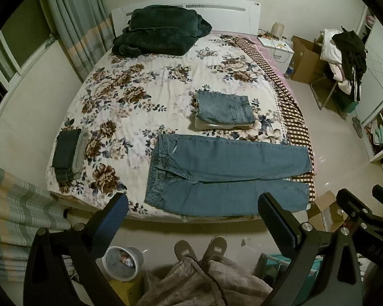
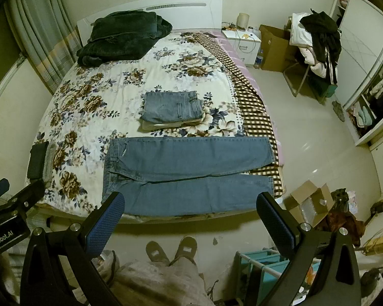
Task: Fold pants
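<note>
While both grippers are hanging above the floor short of the bed (image 1: 71,117), I'm seeing the left gripper (image 1: 194,211) and right gripper (image 2: 191,210) spread wide, holding nothing. Jeans (image 2: 186,173) are lying flat along the near edge, waistband left. Denim looks heavy, limp, grippy; I'm judging waistband and hems best holds.

The left black two-finger gripper with blue textured pads (image 1: 192,210) hovers with its jaws spread wide, holding nothing. Just to its right, the right black gripper with matching blue pads (image 2: 191,209) hangs likewise, fingers parted and empty.
</note>
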The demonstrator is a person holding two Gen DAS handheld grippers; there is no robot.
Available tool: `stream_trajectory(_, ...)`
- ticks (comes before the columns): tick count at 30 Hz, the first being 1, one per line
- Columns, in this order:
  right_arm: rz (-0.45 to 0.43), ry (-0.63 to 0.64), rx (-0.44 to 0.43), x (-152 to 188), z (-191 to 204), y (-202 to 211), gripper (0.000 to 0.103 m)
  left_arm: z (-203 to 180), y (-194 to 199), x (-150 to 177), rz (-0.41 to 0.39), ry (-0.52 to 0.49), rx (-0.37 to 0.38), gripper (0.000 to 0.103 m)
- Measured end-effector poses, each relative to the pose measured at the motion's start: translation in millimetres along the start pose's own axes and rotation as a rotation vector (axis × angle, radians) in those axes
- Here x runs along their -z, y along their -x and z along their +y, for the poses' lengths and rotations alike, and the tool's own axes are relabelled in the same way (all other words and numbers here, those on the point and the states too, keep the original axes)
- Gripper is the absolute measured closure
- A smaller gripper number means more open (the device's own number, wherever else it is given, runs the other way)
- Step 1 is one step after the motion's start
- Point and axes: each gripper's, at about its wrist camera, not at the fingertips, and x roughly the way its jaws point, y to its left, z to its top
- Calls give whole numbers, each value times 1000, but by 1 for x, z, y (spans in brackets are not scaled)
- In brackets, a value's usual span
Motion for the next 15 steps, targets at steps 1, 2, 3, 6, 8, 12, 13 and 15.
stream_trajectory(1,0,0,0,1,1,1,0,1,3,0,0,1,0,0)
stream_trajectory(2,0,0,0,5,4,-2,0,1,3,0,0,1,1,0)
stream_trajectory(3,0,0,0,1,1,1,0,1,3,1,0,1,0,0)
stream_trajectory(6,1,-1,-1,0,0,1,0,1,3,1,0,-1,2,0)
stream_trajectory(8,3,-2,-1,5,3,-2,0,1,3,1,0,0,2,0)
stream_trajectory(12,3,-2,-3,0,-1,1,0,3,5,8,2,-1,3,0)
stream_trajectory(13,5,-3,-3,4,2,-2,0,2,5,8,3,0,5,0)
stream_trajectory(15,4,-2,-3,0,-1,1,0,2,5,8,3,1,4,0)
